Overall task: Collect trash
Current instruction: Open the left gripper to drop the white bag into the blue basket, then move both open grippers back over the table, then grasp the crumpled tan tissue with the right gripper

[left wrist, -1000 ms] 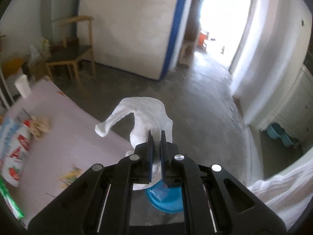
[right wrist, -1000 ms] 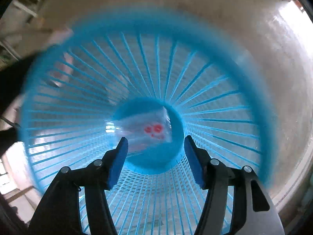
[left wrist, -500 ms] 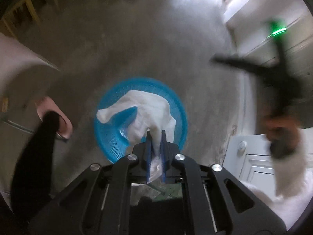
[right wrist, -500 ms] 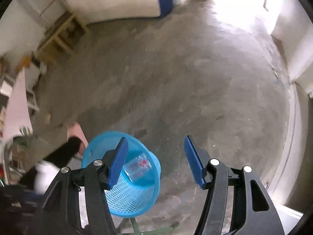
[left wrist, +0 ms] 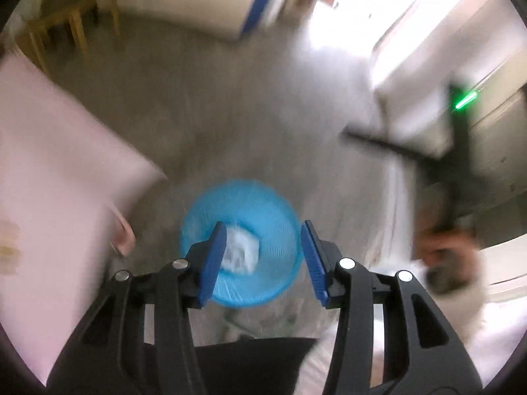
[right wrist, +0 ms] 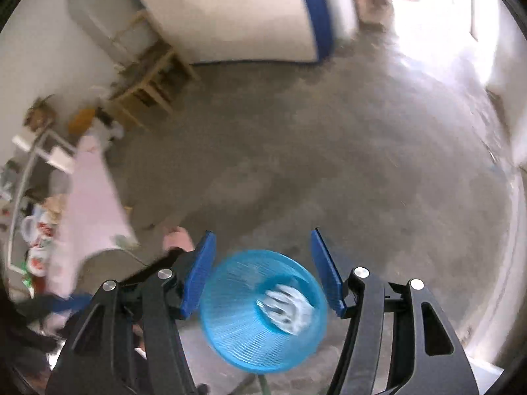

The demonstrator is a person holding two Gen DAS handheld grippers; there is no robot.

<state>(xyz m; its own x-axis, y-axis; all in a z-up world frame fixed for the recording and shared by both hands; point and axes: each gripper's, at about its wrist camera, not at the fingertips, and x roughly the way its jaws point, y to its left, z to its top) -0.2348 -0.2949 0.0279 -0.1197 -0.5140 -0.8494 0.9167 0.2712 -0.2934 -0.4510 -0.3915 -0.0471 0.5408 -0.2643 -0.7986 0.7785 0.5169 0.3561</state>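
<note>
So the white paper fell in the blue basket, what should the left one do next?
Probably lift the left hand-held gripper back toward the pink table: its jaws are opening with nothing between them, and the white paper already lies in the blue basket.

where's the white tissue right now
The white tissue lies at the bottom of the blue basket on the concrete floor, low and central in both wrist views, below the opening left gripper and clear of its pads.

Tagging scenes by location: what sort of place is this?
Probably a plain room in a home, used as a dining or utility space: bare concrete floor, a wooden chair by the wall, a pink-covered table and a blue mesh wastebasket.
</note>
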